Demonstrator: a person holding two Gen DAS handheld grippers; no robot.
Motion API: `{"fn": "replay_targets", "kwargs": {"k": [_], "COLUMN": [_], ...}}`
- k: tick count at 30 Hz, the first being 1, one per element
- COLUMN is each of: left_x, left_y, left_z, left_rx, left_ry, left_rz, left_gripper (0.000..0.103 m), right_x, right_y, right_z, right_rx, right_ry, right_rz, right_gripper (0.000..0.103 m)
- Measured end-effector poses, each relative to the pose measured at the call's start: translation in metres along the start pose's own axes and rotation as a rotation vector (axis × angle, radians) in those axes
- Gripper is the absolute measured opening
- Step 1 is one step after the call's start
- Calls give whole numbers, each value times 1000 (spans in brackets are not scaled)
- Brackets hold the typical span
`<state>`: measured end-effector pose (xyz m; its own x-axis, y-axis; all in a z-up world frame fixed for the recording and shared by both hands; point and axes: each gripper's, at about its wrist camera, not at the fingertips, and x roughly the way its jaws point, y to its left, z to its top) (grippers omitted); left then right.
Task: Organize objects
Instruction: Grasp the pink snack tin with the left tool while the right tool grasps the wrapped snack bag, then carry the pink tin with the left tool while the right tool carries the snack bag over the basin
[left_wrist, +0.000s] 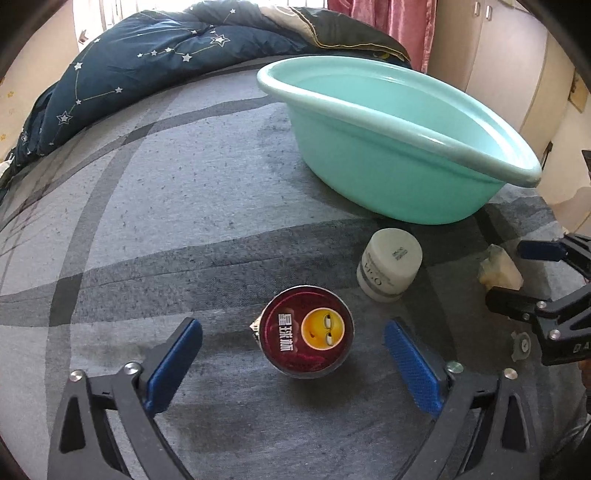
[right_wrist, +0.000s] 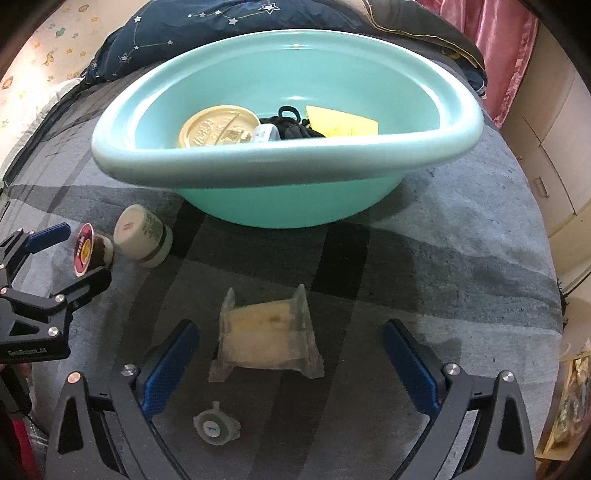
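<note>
A small cup with a dark red lid and a yellow smiley face (left_wrist: 306, 334) stands on the grey bed sheet between the blue pads of my left gripper (left_wrist: 293, 365), which is open and not touching it. A clear-wrapped pale cake (right_wrist: 267, 336) lies between the fingers of my right gripper (right_wrist: 291, 369), also open with gaps on both sides. A white jar (left_wrist: 389, 267) lies on its side beyond the cup. The teal basin (right_wrist: 277, 158) behind holds a tan round lid (right_wrist: 218, 127), black hair ties (right_wrist: 291, 125) and a yellow packet (right_wrist: 341, 122).
A small round white cap (right_wrist: 216, 428) lies on the sheet near my right gripper's left finger. A dark blue star-print quilt (left_wrist: 147, 62) is heaped at the far side of the bed. Pink curtain (left_wrist: 399, 22) and cupboards stand beyond the bed's right edge.
</note>
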<state>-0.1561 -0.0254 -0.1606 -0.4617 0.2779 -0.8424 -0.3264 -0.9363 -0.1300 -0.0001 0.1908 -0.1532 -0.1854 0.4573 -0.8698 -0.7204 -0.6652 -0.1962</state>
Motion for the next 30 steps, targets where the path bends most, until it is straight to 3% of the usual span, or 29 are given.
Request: {"fn": "replay_targets", "kwargs": {"k": [1, 2, 3, 4, 7, 30], "left_x": [0, -1, -1, -1, -3, -49], "left_y": [-1, -2, -2, -3, -3, -19], "left_z": [0, 1, 1, 1, 0, -6], "left_rx": [1, 3, 4, 8, 6, 21], "left_ry": [-1, -2, -2, 3, 14, -61], "left_rz": [1, 3, 4, -8, -31, -38], "left_gripper": [89, 76, 59, 53, 50, 50], "right_x": [0, 0, 0, 0, -2, -39], "right_y": [1, 3, 4, 6, 4, 4], "right_z": [0, -1, -2, -3, -5, -20], "right_rx": [1, 0, -3, -8, 4, 45], "right_ry": [0, -1, 0, 6, 3, -66], "right_rz": [7, 18, 24, 27, 34, 8], "right_gripper": [91, 87, 77, 66, 44, 43]}}
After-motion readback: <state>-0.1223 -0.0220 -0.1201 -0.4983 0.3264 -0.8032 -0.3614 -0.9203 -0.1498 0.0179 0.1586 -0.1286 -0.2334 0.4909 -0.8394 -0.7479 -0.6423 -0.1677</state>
